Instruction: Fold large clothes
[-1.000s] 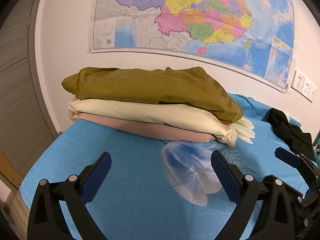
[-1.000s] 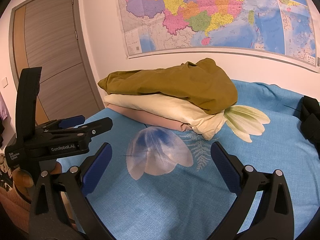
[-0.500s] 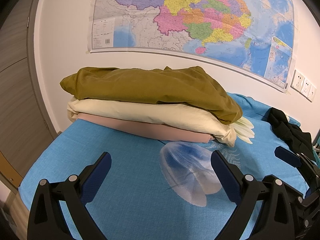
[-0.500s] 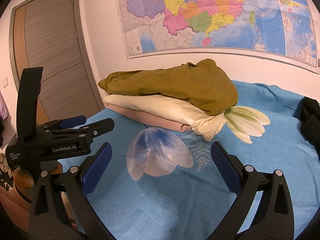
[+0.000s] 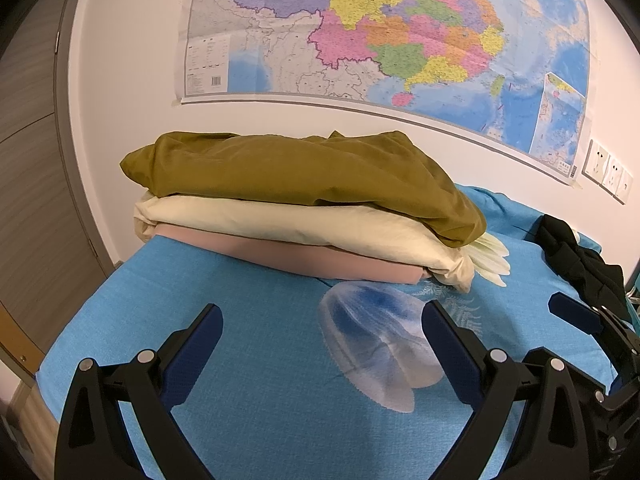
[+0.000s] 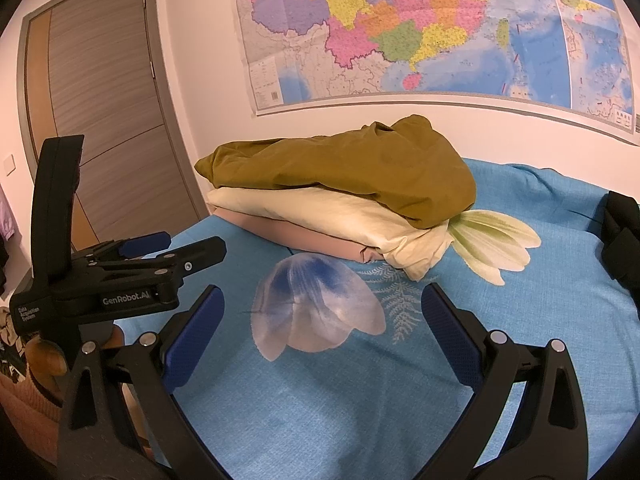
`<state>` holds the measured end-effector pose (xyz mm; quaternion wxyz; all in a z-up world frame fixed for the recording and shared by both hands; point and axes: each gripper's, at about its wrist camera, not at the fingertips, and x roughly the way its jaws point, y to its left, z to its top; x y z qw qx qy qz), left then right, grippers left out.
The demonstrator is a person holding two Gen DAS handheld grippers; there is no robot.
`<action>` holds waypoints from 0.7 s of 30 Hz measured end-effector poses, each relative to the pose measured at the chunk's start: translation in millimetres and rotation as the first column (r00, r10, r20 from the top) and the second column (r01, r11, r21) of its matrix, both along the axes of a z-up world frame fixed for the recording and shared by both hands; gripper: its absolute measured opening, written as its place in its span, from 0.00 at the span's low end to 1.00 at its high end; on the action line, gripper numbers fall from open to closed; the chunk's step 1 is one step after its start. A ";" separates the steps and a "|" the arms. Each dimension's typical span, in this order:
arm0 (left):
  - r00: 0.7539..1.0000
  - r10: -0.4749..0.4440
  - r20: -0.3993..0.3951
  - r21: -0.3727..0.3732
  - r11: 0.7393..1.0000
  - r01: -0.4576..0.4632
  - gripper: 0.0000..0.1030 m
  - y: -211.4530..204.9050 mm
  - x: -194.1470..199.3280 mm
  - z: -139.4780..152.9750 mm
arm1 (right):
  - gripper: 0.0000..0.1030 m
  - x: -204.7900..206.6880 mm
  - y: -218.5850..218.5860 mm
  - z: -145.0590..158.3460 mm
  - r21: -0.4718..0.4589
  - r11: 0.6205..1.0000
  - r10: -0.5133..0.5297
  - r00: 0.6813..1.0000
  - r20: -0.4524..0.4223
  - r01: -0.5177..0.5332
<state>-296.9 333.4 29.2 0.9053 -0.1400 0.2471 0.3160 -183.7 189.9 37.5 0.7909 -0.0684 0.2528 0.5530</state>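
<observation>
A stack of folded clothes lies at the far side of the bed: an olive-green garment (image 5: 304, 172) on top, a cream one (image 5: 288, 224) under it, a pink one (image 5: 304, 260) at the bottom. The stack also shows in the right wrist view (image 6: 344, 176). A black garment (image 5: 580, 256) lies crumpled at the right; its edge shows in the right wrist view (image 6: 620, 236). My left gripper (image 5: 320, 332) is open and empty above the blue sheet, short of the stack. My right gripper (image 6: 320, 320) is open and empty too. The left gripper's body (image 6: 120, 272) shows to its left.
The bed carries a blue sheet (image 5: 248, 360) with flower prints. A wall with a large map (image 5: 380, 40) stands behind the stack. A grey door (image 6: 100, 120) is at the left. Wall sockets (image 5: 608, 172) are at the right. The bed's left edge (image 5: 52, 364) is near.
</observation>
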 end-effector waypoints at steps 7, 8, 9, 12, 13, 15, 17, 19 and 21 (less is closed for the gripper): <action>1.000 0.002 -0.001 0.000 1.000 -0.002 0.93 -0.7 0.1 -0.9 | 0.94 0.7 2.6 -2.3 -0.003 1.000 0.004 1.000 -0.002 -0.004; 1.000 0.001 -0.002 0.000 1.000 -0.001 0.93 -0.7 0.0 -0.9 | 0.94 0.9 2.7 -2.4 -0.002 1.000 0.005 1.000 -0.003 -0.005; 1.000 0.000 -0.002 0.000 1.000 0.000 0.93 -0.2 -0.1 -1.4 | 0.94 1.9 2.7 -2.3 -0.002 1.000 0.006 1.000 -0.004 -0.006; 1.000 0.001 -0.003 0.000 1.000 -0.001 0.93 -0.3 -0.6 -1.7 | 0.94 2.7 2.8 -2.5 -0.002 1.000 0.006 1.000 -0.007 -0.006; 1.000 0.001 -0.003 0.000 1.000 -0.001 0.93 -0.3 -0.4 -1.4 | 0.94 2.4 3.2 -2.7 -0.003 1.000 0.005 1.000 -0.006 -0.005; 1.000 0.001 -0.002 -0.003 1.000 -0.001 0.93 0.2 -1.0 -1.6 | 0.94 3.1 3.6 -2.5 -0.002 1.000 0.008 1.000 -0.008 -0.008; 1.000 0.003 -0.003 -0.003 1.000 -0.003 0.93 1.1 -0.6 -2.4 | 0.94 3.9 3.1 -3.0 -0.002 1.000 0.008 1.000 -0.007 -0.008; 1.000 0.004 -0.005 -0.005 1.000 -0.004 0.93 1.7 -0.4 -3.1 | 0.94 4.6 3.1 -3.5 -0.002 1.000 0.011 1.000 -0.011 -0.012; 1.000 0.003 -0.005 -0.011 1.000 -0.003 0.93 2.1 0.4 -3.4 | 0.94 5.1 3.1 -3.3 -0.002 1.000 0.010 1.000 -0.012 -0.010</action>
